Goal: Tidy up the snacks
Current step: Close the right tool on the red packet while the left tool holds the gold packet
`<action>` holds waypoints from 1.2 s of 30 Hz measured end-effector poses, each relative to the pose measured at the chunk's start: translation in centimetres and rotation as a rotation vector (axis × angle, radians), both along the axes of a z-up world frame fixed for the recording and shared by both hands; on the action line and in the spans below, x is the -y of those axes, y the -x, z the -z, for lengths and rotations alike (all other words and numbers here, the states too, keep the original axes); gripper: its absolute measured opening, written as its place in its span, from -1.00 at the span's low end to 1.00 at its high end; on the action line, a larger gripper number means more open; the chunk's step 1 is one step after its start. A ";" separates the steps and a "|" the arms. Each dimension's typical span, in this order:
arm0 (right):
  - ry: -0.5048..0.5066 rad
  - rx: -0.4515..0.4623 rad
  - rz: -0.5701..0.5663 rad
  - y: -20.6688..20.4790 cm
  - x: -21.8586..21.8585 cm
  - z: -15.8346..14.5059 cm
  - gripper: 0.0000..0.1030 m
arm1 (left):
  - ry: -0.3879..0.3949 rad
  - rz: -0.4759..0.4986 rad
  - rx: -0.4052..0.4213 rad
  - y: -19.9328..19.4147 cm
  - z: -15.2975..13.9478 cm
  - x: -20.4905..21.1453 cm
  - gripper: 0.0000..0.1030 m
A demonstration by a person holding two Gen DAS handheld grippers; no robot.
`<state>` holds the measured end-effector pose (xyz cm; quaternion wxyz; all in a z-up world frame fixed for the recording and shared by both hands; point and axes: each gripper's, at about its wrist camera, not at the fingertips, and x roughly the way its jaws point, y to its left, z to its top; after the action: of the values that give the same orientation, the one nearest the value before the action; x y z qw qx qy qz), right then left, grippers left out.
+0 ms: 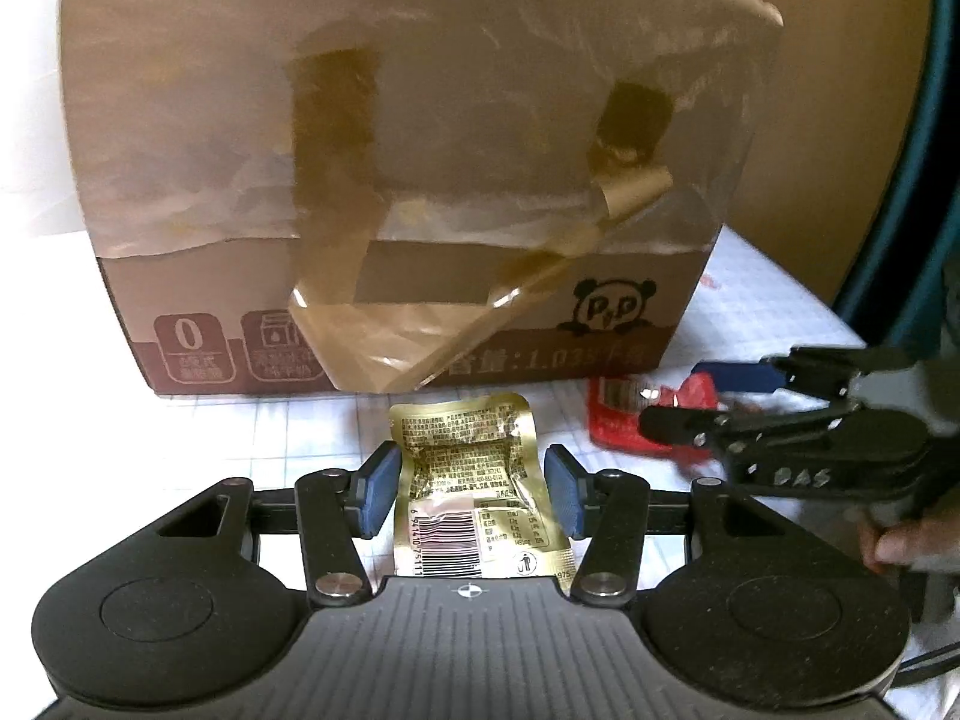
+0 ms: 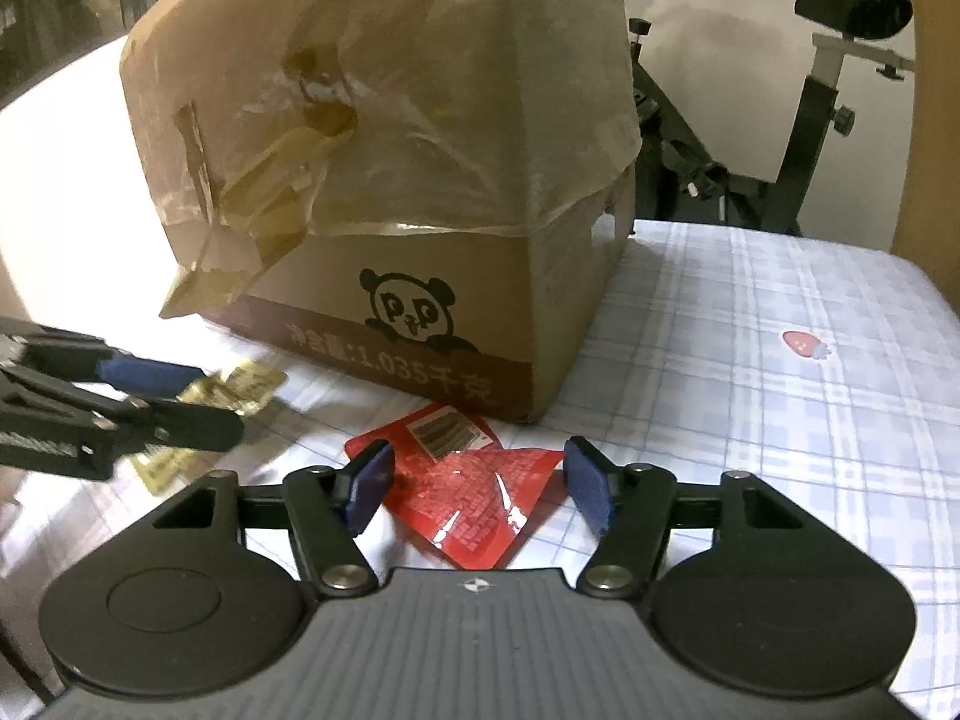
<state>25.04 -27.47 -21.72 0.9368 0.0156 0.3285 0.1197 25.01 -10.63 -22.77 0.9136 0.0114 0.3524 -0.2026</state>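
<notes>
Left tongs (image 1: 472, 489) are straddling a gold foil snack packet (image 1: 474, 492) lying flat on the checked cloth of the surface (image 1: 288, 438); the blue pads (image 1: 379, 489) are standing partly apart, the left pad at or just off the packet's crumpled edge and the right pad clear of it, so nothing is gripped yet. Right tongs (image 2: 479, 489) are likewise bracketing a red snack packet (image 2: 474, 492), jaws part open, both pads just beside its edges without pressing. Directly ahead of both tongs a cardboard carton (image 1: 420, 138) is standing, its flaps and loose brown packing tape (image 1: 384, 324) hanging down toward the packets. Risks, as a judgement: each packet is thin, glossy and lying flat, so closing pads are likely to be sliding over the foil or buckling it instead of lifting it; the dangling tape may be sticking to a packet or a pad on the way up; the two tongs are working near each other and could be colliding; the closed flaps are blocking the carton's mouth, if that is the destination. Legible writing: the carton is showing a panda logo (image 2: 411, 315) lettered "P P", the figure "1.035" within Chinese text, and a "0" icon; the gold packet is bearing a barcode beginning "6 941410 7511", a bin pictogram and dense Chinese print too small to read; the red packet's label is blurred.
</notes>
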 end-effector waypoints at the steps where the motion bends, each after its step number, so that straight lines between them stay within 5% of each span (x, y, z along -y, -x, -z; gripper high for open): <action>1: 0.020 0.002 0.005 0.0 -0.3 0.0 0.17 | 0.011 -0.005 0.004 0.2 -0.2 -0.3 0.07; 15: 0.199 0.037 -0.008 0.3 -3.4 0.5 -0.09 | 0.137 -0.096 0.035 1.4 -2.3 -4.5 0.06; 21: 0.175 0.052 0.002 1.4 -3.7 -0.3 -0.30 | 0.143 -0.091 0.030 1.8 -2.6 -6.0 0.06; 36: 0.098 0.074 -0.006 4.5 -4.5 -3.1 -0.34 | 0.142 -0.103 0.035 2.6 -3.4 -8.1 0.06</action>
<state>20.59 -22.93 -18.65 0.9476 -0.0357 0.2989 0.1070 22.38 -2.58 -19.37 0.9273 -0.0679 0.3215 -0.1794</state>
